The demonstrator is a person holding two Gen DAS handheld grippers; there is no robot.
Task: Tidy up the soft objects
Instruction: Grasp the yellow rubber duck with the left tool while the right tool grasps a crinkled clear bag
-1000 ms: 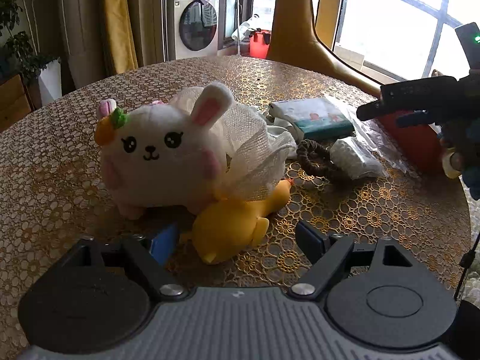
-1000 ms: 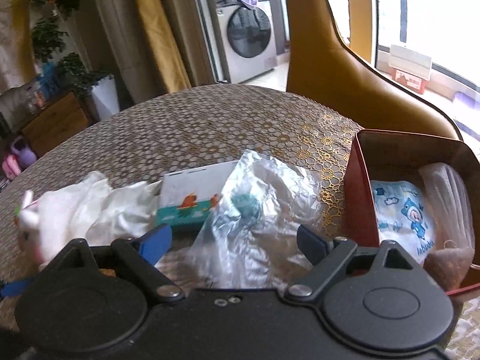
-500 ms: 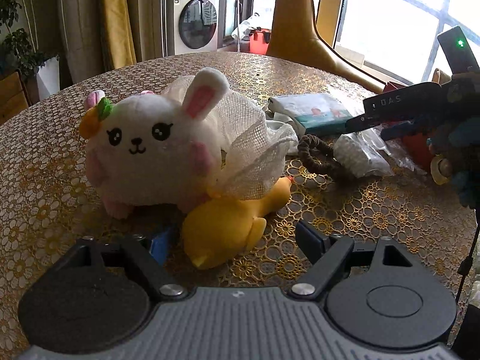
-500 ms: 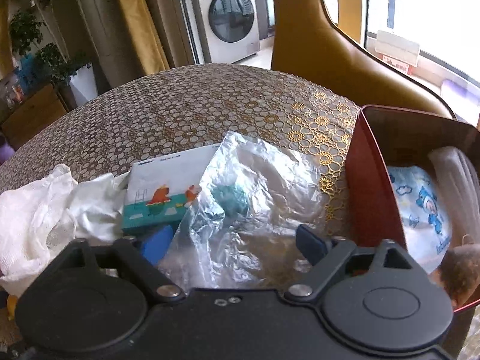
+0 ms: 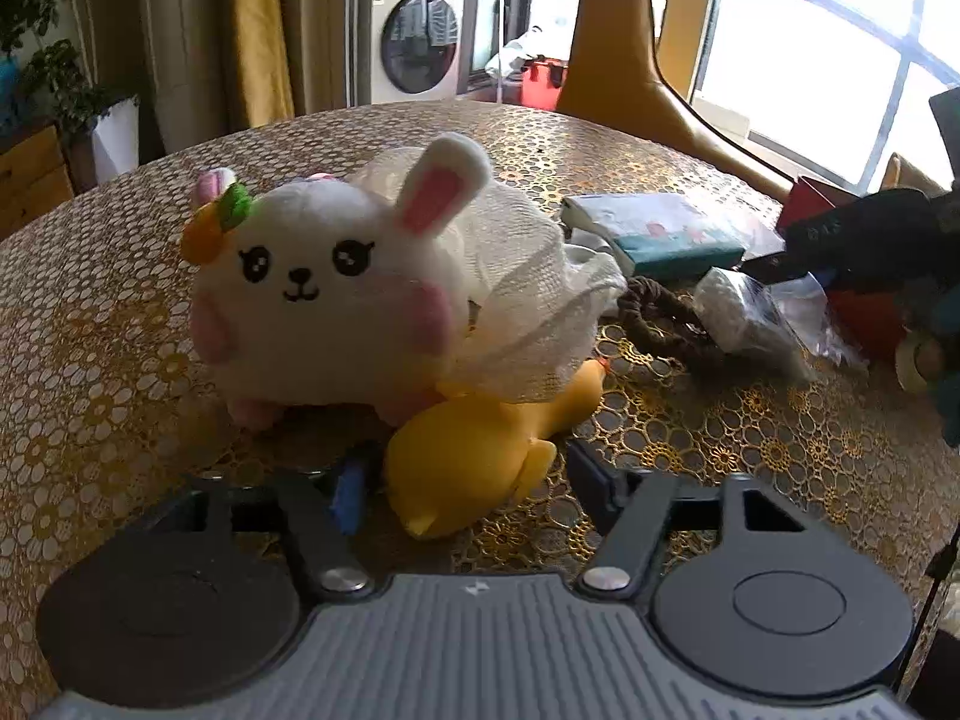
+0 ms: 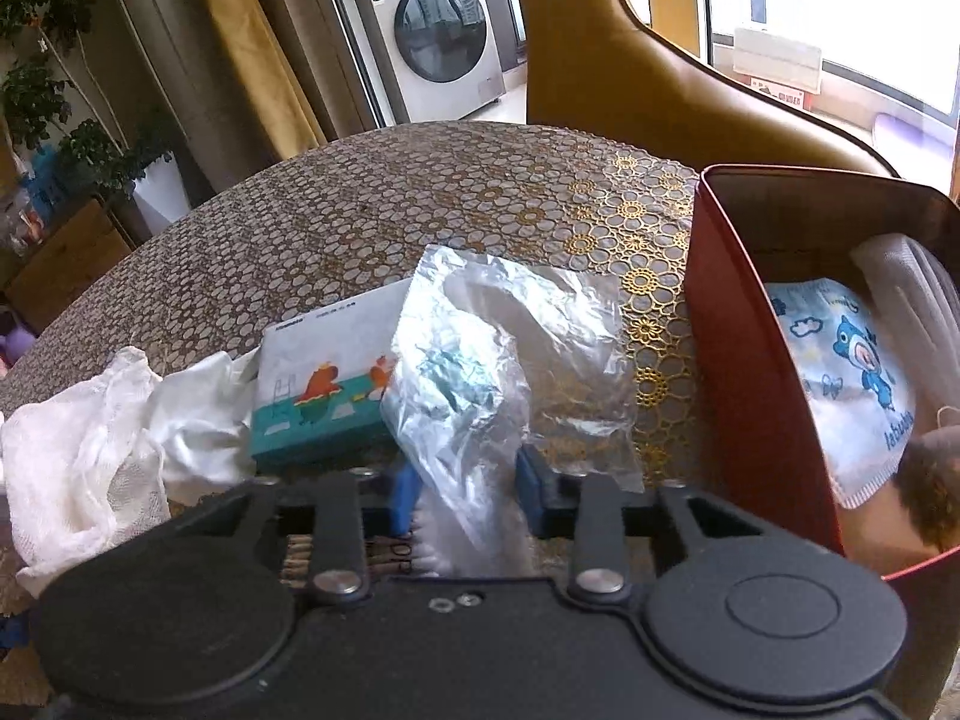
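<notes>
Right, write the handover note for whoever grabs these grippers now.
Left gripper: jaws closing around the yellow rubber duck lying in front of the white bunny plush; right pad not on it yet.
Right gripper: jaws closing on the clear plastic bag.
Done: a printed diaper and other soft items already sit in the red box.
Left on the table: duck, bunny, white mesh cloth, tissue pack, brown scrunchie, plastic bag. Move them to the box.

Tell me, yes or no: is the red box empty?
No: the red box holds a cartoon-printed pack and other soft items.
</notes>
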